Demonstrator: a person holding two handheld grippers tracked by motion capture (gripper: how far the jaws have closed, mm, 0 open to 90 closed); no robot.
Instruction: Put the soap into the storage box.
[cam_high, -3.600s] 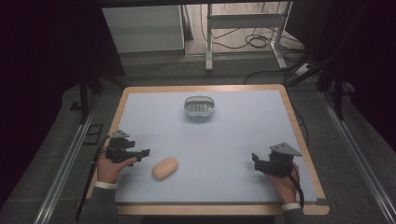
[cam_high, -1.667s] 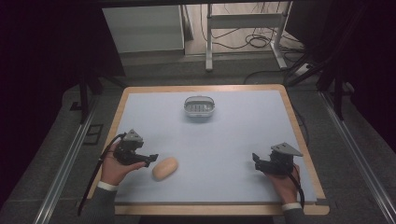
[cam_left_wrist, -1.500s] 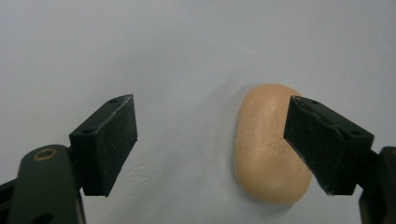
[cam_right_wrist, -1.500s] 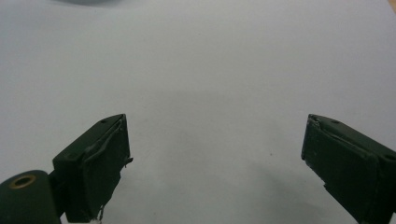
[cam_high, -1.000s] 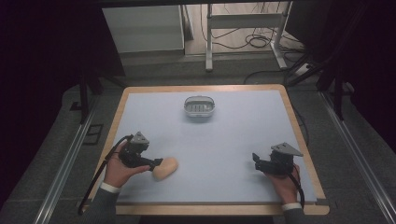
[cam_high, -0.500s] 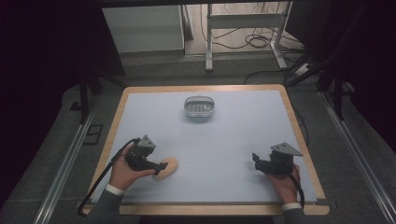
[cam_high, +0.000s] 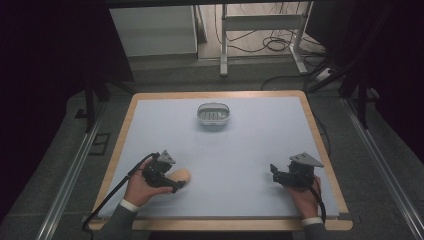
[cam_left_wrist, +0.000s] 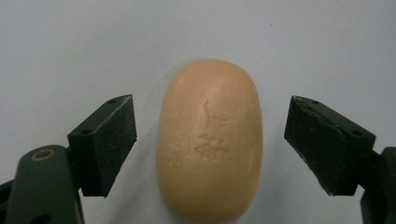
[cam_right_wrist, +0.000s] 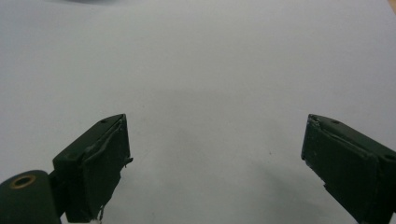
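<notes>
left gripper (cam_left_wrist: 210, 140): 2 jaws spread, straddling the soap bar (cam_left_wrist: 210, 140), gaps both sides, likely lined up to pinch its long flanks | soap bar: flat on table (cam_high: 260, 145), near-left | soap dish (cam_high: 213, 114): far centre, well apart | right gripper (cam_right_wrist: 215, 163): spread, idle, holding nothing

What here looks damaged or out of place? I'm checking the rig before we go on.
One thing: the pad on the right gripper, on the finger at the left of the right gripper view, looks frayed and peeling at its edge. The soap lies flat and whole between the open left gripper jaws.
</notes>
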